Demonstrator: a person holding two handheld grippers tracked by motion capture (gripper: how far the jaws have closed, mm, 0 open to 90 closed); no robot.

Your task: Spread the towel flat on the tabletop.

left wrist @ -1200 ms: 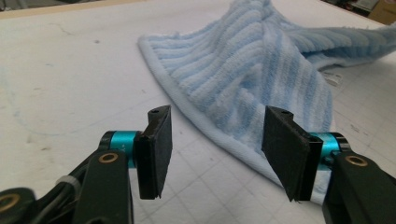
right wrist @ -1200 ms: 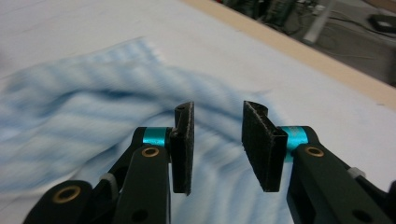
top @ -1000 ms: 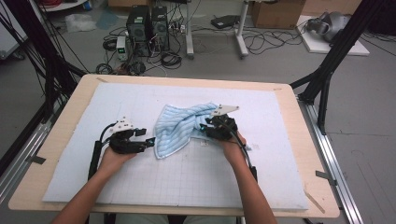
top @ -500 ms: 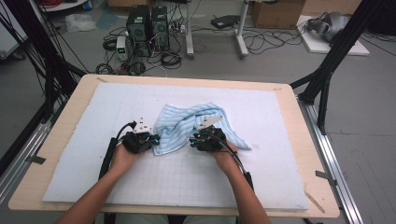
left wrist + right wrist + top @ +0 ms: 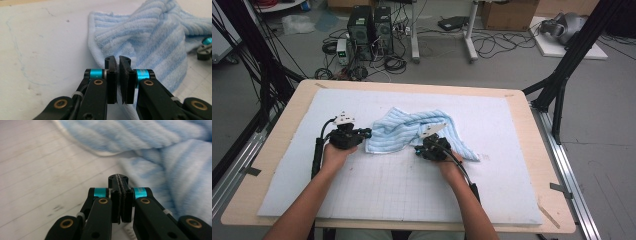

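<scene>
A light blue striped towel (image 5: 412, 130) lies crumpled in the middle of the white gridded mat (image 5: 387, 195). My left gripper (image 5: 368, 133) is at the towel's left edge, pointing right. In the left gripper view its pads (image 5: 118, 60) stand almost together over the hem of the towel (image 5: 150, 37), shut on that edge. My right gripper (image 5: 418, 149) lies at the towel's near edge, pointing left. Its pads (image 5: 118, 178) are pressed flat together just off the towel (image 5: 155, 137), with no cloth seen between the tips.
The mat covers a wooden table (image 5: 279, 150) whose rim shows all round. Black frame posts (image 5: 562, 75) stand at the far corners. Computer towers (image 5: 367, 22) and cables lie on the floor beyond the far edge.
The left gripper reached right to the towel's edge, shut, then drew back left and away, and the towel's left part shifted with it. The right gripper came nearer and left and shut.
</scene>
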